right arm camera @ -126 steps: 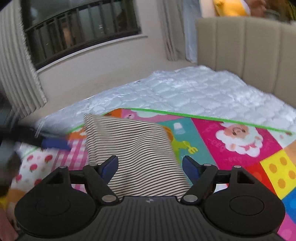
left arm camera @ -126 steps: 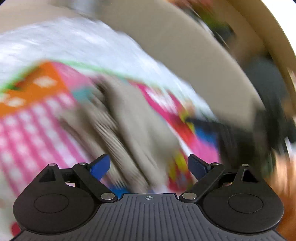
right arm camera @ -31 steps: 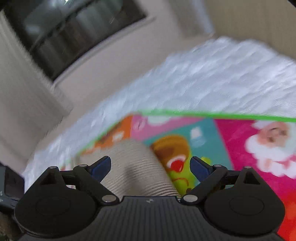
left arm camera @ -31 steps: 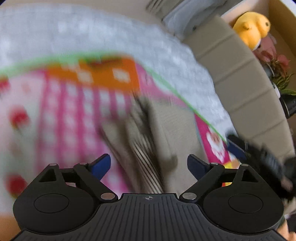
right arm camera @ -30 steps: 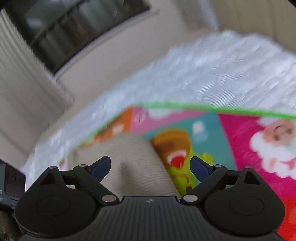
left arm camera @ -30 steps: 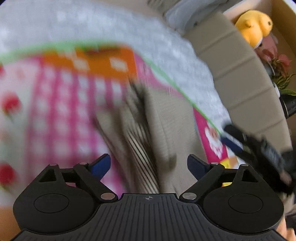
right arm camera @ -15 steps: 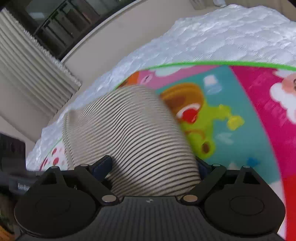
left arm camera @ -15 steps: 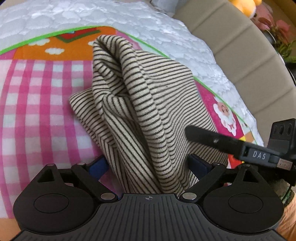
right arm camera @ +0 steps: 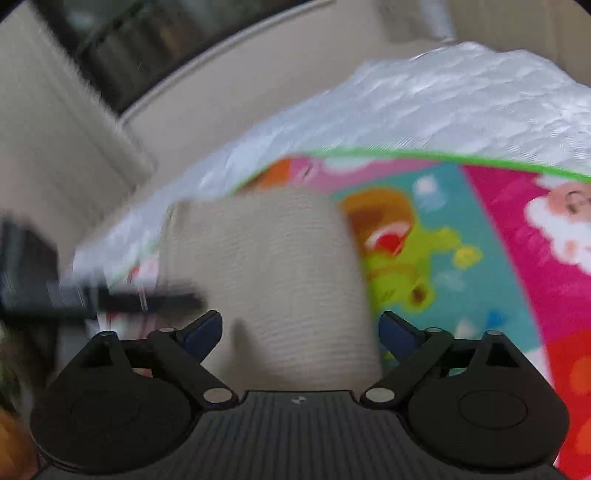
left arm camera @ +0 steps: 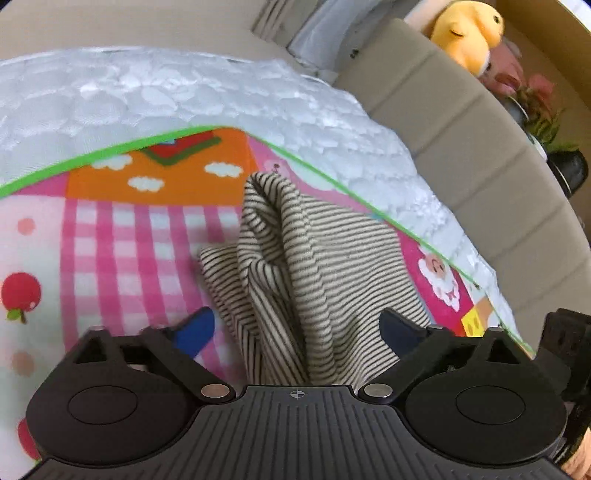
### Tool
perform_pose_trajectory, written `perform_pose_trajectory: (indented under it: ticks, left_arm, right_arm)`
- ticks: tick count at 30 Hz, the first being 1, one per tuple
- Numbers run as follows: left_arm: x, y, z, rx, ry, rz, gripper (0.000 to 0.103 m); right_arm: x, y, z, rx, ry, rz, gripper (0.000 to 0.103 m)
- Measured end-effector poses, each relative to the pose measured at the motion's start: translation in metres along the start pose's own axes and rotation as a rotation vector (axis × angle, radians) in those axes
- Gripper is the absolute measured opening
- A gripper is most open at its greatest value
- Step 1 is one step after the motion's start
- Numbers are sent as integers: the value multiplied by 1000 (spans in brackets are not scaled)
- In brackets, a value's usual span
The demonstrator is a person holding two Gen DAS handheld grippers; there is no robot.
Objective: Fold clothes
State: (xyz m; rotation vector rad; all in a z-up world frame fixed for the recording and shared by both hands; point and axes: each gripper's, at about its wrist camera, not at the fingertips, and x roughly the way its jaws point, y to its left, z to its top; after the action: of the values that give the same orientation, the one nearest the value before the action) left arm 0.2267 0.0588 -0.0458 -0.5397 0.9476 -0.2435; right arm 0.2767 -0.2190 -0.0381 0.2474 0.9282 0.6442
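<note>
- Nearest in the left wrist view, the left gripper (left arm camera: 297,326) has its jaws spread wide and opening; the striped garment (left arm camera: 317,280) lies between the blue fingertips (left arm camera: 194,326), but neither pad presses on it, so it is released rather than held.
- In the right wrist view, the right gripper (right arm camera: 299,328) also stands with jaws wide apart, the cloth (right arm camera: 273,280) between them but not pinched. This view is blurred, so the stripes hardly show.
- The garment rests on the colourful play mat (left arm camera: 122,236), bunched into a narrow bundle with a raised ridge and a loose flap sticking out on the checked side. My reading: a rough first fold is made, but it is neither flat nor squared.
- Left to do, as I judge it: tuck in the flap, smooth the ridge, and probably fold once more into a neat packet.
- Beyond the mat lies the white quilted bed cover (left arm camera: 184,96), then the beige headboard (left arm camera: 461,147) with a yellow plush toy (left arm camera: 465,33) above it.
</note>
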Motion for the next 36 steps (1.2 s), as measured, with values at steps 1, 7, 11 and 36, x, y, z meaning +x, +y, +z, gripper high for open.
perform_pose_trajectory:
  ticks: [1, 7, 11, 36]
  left_arm:
    - [6, 3, -1, -17, 27, 1, 99]
    - [30, -12, 0, 97, 121, 14, 102]
    - [26, -14, 12, 179, 179, -5, 76]
    - [-112, 70, 85, 188, -345, -62, 86]
  right_arm:
    - [2, -6, 3, 28, 1, 11, 95]
    - [33, -14, -3, 69, 87, 41, 89]
    - [51, 16, 13, 31, 111, 79, 82]
    - [51, 174, -2, -493, -140, -23, 90]
